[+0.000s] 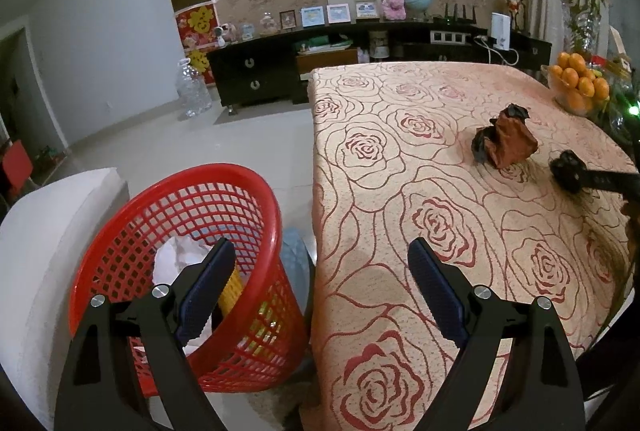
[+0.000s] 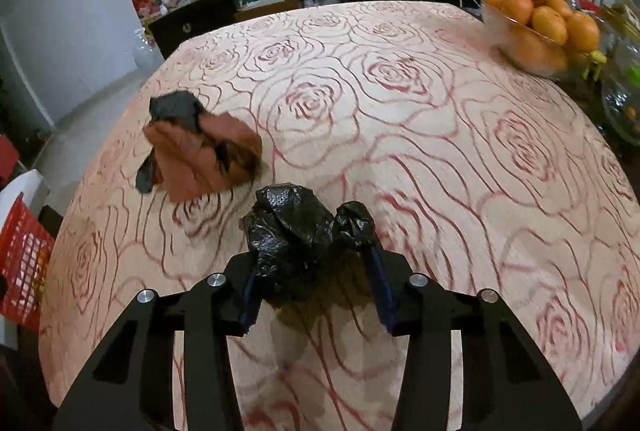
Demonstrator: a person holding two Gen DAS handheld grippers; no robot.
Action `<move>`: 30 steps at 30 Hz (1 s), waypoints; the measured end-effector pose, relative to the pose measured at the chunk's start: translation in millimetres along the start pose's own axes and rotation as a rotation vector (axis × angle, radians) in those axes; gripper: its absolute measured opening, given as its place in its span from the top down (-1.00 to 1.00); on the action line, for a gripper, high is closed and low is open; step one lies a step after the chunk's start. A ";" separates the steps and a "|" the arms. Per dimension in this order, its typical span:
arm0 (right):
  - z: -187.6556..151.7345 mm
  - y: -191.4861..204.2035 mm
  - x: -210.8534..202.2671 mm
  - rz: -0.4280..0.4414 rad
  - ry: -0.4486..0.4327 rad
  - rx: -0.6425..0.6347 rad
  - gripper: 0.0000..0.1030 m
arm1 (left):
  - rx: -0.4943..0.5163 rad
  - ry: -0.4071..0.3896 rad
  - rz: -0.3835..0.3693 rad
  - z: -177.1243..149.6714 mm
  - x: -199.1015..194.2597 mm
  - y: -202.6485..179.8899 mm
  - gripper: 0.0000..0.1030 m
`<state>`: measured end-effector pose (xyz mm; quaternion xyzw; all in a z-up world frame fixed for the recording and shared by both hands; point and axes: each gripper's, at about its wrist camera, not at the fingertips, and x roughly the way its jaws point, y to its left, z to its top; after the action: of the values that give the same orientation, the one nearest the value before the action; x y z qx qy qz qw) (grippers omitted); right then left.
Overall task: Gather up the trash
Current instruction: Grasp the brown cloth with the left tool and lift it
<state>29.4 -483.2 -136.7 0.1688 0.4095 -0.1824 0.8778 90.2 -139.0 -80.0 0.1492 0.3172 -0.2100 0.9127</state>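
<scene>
My right gripper [image 2: 310, 231] is shut on a crumpled black plastic bag [image 2: 292, 231] and holds it just above the rose-patterned tablecloth [image 2: 440, 151]; it also shows in the left wrist view [image 1: 566, 171]. A crumpled brown and black wrapper [image 2: 200, 147] lies on the cloth to its left, also in the left wrist view [image 1: 506, 141]. My left gripper [image 1: 320, 263] is open and empty, over the table's left edge beside a red mesh basket [image 1: 192, 259] holding white paper [image 1: 180, 255] and something yellow.
A glass bowl of oranges [image 2: 536, 27] stands at the table's far right. A white cushioned seat [image 1: 44, 247] is left of the basket. A dark TV cabinet [image 1: 280, 71] with ornaments lines the far wall, a large water bottle [image 1: 192, 87] beside it.
</scene>
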 end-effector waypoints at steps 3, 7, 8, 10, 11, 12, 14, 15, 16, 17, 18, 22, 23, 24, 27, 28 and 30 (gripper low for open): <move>-10.1 -5.5 -7.2 -0.008 0.011 0.014 0.14 | 0.002 0.005 -0.018 2.6 2.2 -6.4 -0.66; -22.1 -7.8 -15.0 -0.010 0.017 0.023 0.14 | -0.010 0.009 -0.014 9.8 7.5 -13.5 -0.72; -24.6 -7.4 -16.7 -0.012 0.015 0.022 0.14 | -0.016 0.012 -0.024 12.7 8.2 -14.9 -0.72; -28.5 -6.7 -19.5 -0.016 0.013 0.019 0.14 | -0.022 0.009 -0.042 16.8 6.8 -19.3 -0.72; -29.6 -6.2 -20.2 -0.018 0.012 0.016 0.14 | -0.015 -0.006 -0.036 19.0 4.1 -23.1 -0.72; -30.2 -5.7 -20.4 -0.020 0.012 0.011 0.14 | -0.007 -0.020 -0.028 21.0 1.6 -26.5 -0.72; -30.5 -6.5 -20.1 -0.016 0.011 0.012 0.14 | 0.002 -0.047 -0.031 26.3 -3.3 -32.1 -0.72; -30.6 -7.2 -20.2 -0.012 0.011 0.015 0.14 | 0.005 -0.054 -0.041 29.9 -4.1 -34.7 -0.72; -29.8 -7.8 -19.7 -0.011 0.011 0.016 0.14 | 0.008 -0.056 -0.054 33.5 -3.8 -38.1 -0.72; -29.8 -7.8 -19.6 -0.010 0.011 0.017 0.14 | 0.012 -0.052 -0.072 38.9 -0.8 -43.3 -0.72; -29.4 -7.7 -19.3 -0.012 0.010 0.016 0.14 | 0.015 -0.046 -0.088 43.4 3.1 -47.9 -0.72; -29.7 -8.2 -20.0 -0.013 0.007 0.016 0.14 | 0.057 -0.017 -0.144 56.2 25.0 -74.8 -0.72; -29.7 -8.3 -20.1 -0.011 0.007 0.019 0.14 | 0.085 -0.009 -0.152 58.6 32.8 -86.0 -0.72; -29.5 -9.4 -20.3 -0.007 0.007 0.024 0.14 | 0.107 -0.002 -0.161 60.7 39.6 -94.8 -0.72; -29.1 -10.6 -20.5 0.002 0.008 0.033 0.14 | 0.140 0.013 -0.204 66.2 57.5 -114.9 -0.72; -29.0 -11.7 -20.7 0.007 0.008 0.038 0.14 | 0.142 0.017 -0.224 68.7 62.6 -119.8 -0.72; -28.8 -13.6 -21.1 0.017 0.008 0.048 0.14 | 0.137 0.026 -0.265 74.0 73.4 -127.4 -0.72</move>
<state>-8.3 -478.5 -139.7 0.1940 0.4071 -0.1842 0.8733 119.7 -300.7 -89.1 0.1709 0.3308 -0.3479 0.8604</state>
